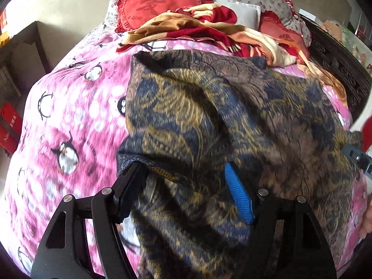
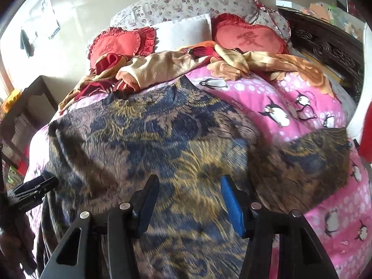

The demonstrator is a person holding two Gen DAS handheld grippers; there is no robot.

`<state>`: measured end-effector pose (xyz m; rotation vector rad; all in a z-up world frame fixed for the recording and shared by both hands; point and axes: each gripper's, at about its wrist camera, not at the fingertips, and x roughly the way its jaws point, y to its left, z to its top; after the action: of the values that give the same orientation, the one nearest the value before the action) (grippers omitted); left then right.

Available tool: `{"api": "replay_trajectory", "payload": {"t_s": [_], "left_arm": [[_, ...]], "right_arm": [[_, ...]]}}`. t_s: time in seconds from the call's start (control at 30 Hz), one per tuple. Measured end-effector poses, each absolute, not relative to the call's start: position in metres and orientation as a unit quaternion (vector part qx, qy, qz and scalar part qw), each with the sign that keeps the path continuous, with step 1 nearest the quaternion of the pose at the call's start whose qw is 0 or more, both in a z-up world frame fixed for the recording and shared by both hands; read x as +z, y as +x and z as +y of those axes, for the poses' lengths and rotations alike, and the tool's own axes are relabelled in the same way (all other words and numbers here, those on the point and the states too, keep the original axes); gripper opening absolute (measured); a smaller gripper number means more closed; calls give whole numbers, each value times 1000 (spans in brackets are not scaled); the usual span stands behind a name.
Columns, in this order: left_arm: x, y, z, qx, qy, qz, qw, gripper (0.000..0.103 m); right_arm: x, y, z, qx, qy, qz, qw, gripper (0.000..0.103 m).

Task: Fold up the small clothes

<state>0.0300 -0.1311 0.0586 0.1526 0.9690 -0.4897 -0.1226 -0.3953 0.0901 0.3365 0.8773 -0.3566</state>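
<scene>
A dark patterned garment (image 1: 209, 107) in navy, gold and brown lies spread on a pink penguin-print bedspread (image 1: 69, 121). My left gripper (image 1: 183, 174) hovers over its near left edge with fingers wide apart; cloth bunches between them and drapes over the left finger (image 1: 132, 181). The garment also fills the right wrist view (image 2: 162, 139). My right gripper (image 2: 189, 190) is open just above the garment's near part, holding nothing. The left gripper's tip shows at the left edge of the right wrist view (image 2: 34, 188). The right gripper's tip shows at the right edge of the left wrist view (image 1: 358, 158).
A crumpled red, tan and orange blanket (image 1: 209, 28) lies beyond the garment. Red heart-shaped cushions (image 2: 248, 39) and a white pillow (image 2: 183, 32) sit at the head of the bed. A dark carved headboard (image 2: 325, 46) runs along the right. A shelf (image 1: 23, 46) stands left.
</scene>
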Motion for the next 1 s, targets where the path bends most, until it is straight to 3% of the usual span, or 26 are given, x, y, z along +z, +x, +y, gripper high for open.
{"api": "replay_trajectory", "payload": {"t_s": [0.4, 0.83, 1.0], "left_arm": [[41, 37, -137, -221, 85, 478, 846, 72], [86, 11, -94, -222, 57, 442, 867, 72], [87, 28, -91, -211, 29, 447, 869, 72]], "right_arm": [[63, -85, -398, -223, 86, 453, 859, 54], [57, -120, -383, -188, 112, 483, 848, 55], [78, -120, -376, -167, 134, 465, 859, 55]]}}
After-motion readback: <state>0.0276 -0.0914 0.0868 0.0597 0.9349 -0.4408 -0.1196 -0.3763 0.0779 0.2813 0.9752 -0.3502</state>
